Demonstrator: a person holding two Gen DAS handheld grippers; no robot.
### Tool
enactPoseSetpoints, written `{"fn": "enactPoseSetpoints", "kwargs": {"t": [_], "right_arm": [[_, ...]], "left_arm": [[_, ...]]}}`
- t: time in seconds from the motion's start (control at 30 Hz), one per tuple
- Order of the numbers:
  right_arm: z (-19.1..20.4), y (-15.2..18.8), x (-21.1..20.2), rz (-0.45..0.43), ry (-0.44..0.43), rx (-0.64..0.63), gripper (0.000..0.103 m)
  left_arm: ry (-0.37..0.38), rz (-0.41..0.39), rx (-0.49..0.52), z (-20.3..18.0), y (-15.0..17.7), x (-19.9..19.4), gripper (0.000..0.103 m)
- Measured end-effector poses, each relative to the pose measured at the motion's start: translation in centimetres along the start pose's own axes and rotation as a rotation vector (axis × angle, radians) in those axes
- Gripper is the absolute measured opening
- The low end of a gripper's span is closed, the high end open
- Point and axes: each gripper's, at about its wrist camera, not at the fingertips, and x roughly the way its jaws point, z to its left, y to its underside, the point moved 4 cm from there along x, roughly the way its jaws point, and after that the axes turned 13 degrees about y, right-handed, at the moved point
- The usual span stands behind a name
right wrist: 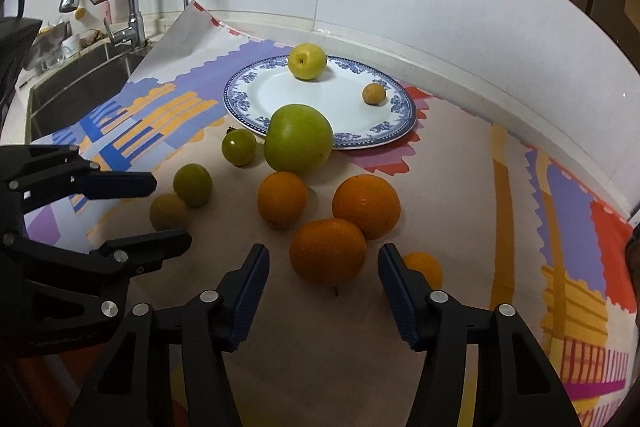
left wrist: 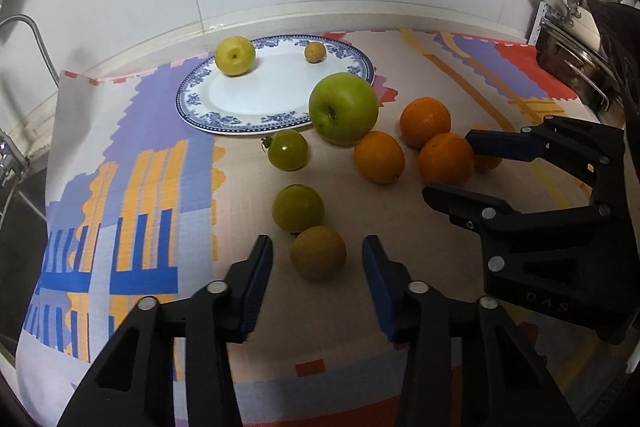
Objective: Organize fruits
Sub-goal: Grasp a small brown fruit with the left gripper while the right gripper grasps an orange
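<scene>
Straddling a brownish fruit (left wrist: 318, 253), left tongs (left wrist: 317, 263) apart, right tongs (right wrist: 323, 273) flanking an orange (right wrist: 328, 251)

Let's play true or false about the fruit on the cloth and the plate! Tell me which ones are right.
1. Two fruits sit on the plate: the yellow fruit and the small brown fruit. True.
2. The big green apple is in the plate's middle. False: it sits on the cloth at the rim.
3. The left gripper has a small yellowish fruit between its fingers. True.
4. The right gripper is around a green tomato. False: an orange.
</scene>
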Motion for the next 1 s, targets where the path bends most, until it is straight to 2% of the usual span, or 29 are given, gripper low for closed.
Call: {"fn": "enactPoseSetpoints", "kwargs": {"t": [0.13,0.27,0.33,0.7,1.0], "right_arm": [[0.1,0.1,0.6,0.017,-0.011,0.021,0.050],[0.1,0.2,0.9,0.026,-0.014,0.033,0.047],[-0.1,0.2,0.9,0.024,-0.006,0.037,0.042],[-0.3,0.1,0.1,0.024,-0.026,0.045,0.042],[-0.4,-0.8,-2.2,-0.010,-0.035,0.070,0.042]], "left_arm": [[0.006,0.006,-0.007,0.1,0.0,0.2,0.029],[0.008,0.005,-0.005,0.1,0.1,0.2,0.029],[0.006,0.001,-0.002,0.1,0.0,0.1,0.029],[0.004,-0.035,0.008,-0.3,-0.2,-0.9,0.029],[0.008,-0.103,0.017,-0.8,-0.4,-3.3,0.029]]}}
